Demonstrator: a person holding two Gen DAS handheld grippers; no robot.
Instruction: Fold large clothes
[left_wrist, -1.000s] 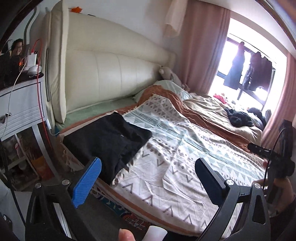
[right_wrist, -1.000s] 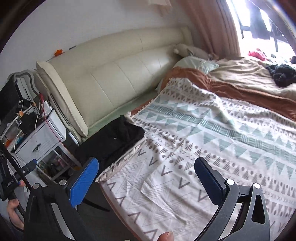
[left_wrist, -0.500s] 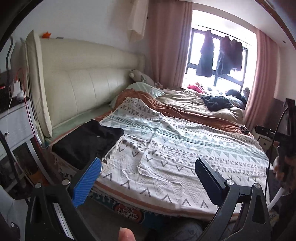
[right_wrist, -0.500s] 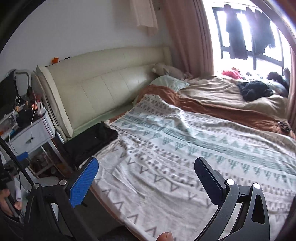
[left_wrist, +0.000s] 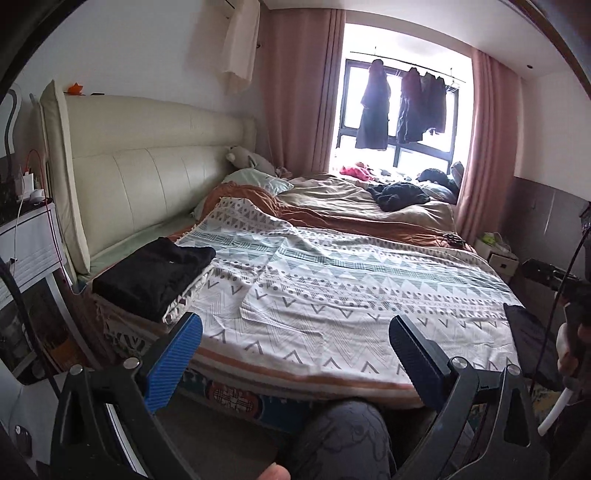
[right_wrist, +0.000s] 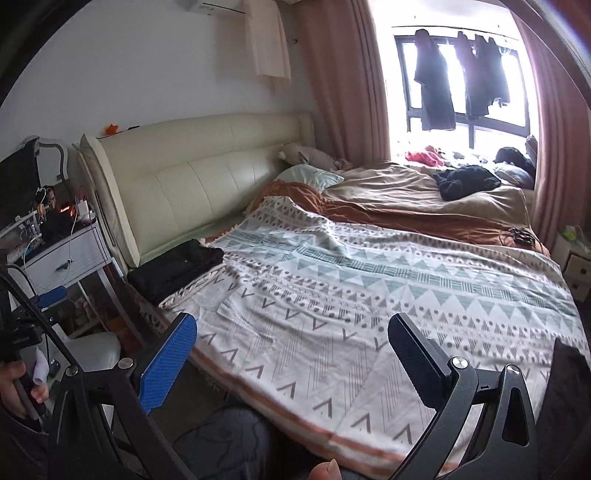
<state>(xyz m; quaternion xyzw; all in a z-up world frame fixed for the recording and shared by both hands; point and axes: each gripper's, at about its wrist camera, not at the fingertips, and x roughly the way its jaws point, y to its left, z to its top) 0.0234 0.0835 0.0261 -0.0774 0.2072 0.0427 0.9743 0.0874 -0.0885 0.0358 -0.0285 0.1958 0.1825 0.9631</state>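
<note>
A folded black garment (left_wrist: 155, 275) lies on the near left corner of the bed by the headboard; it also shows in the right wrist view (right_wrist: 177, 267). A crumpled dark garment (left_wrist: 400, 195) lies far back on the beige duvet near the window, also in the right wrist view (right_wrist: 467, 181). My left gripper (left_wrist: 295, 354) is open and empty, held off the foot side of the bed. My right gripper (right_wrist: 291, 354) is open and empty, also back from the bed edge. The patterned white blanket (left_wrist: 351, 291) covers the near bed.
A cream headboard (left_wrist: 147, 184) runs along the left. A white nightstand (right_wrist: 66, 258) with cables stands left of the bed. Coats (left_wrist: 402, 107) hang at the window between pink curtains. A small cabinet (right_wrist: 576, 258) stands at the right. The person's knee (left_wrist: 340, 439) is below.
Both grippers have pulled back and up away from the bed and turned right, so the whole bed and window now show. The black folded garment has stayed in place.
</note>
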